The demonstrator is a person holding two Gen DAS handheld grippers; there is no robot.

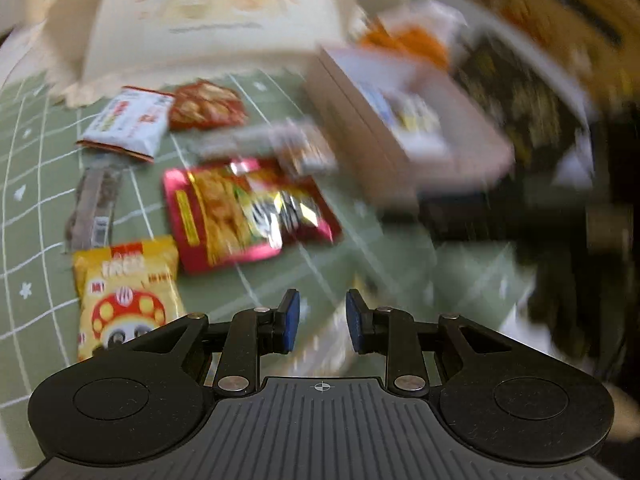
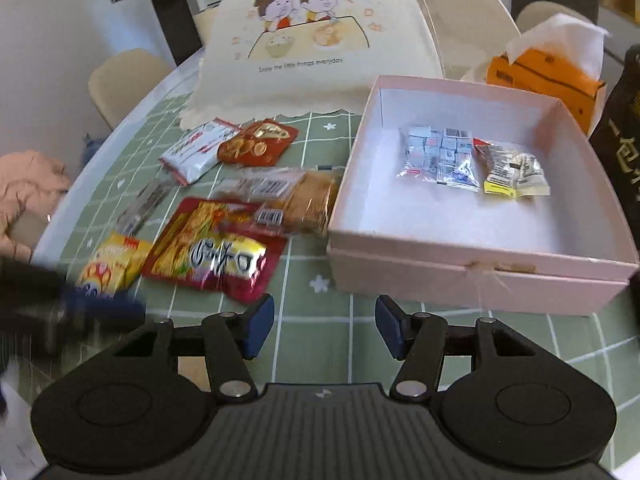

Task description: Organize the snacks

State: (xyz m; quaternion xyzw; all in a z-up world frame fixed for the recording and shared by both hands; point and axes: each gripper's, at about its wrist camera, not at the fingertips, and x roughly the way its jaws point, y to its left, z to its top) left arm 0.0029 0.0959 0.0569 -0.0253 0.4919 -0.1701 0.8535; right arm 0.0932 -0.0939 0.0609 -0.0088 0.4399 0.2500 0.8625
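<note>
Several snack packets lie on the green checked tablecloth (image 2: 320,304): a yellow mushroom packet (image 2: 112,264) (image 1: 124,292), a big red packet (image 2: 216,248) (image 1: 244,212), a clear bread pack (image 2: 288,196), a small red-orange packet (image 2: 256,144), a white packet (image 2: 196,148) (image 1: 128,124) and a dark bar (image 1: 94,204). A pink open box (image 2: 472,276) (image 1: 372,140) holds a clear candy bag (image 2: 440,156) and a yellow-white packet (image 2: 512,172). My left gripper (image 1: 322,322) is open and empty, above the cloth near the snacks; it blurs at the right wrist view's left edge (image 2: 60,312). My right gripper (image 2: 324,326) is open and empty before the box.
A cream food cover with a cartoon print (image 2: 312,40) stands behind the snacks. An orange tissue box (image 2: 548,76) and a dark bag (image 2: 624,148) sit right of the pink box. Chairs (image 2: 124,80) stand beyond the table's rounded far edge.
</note>
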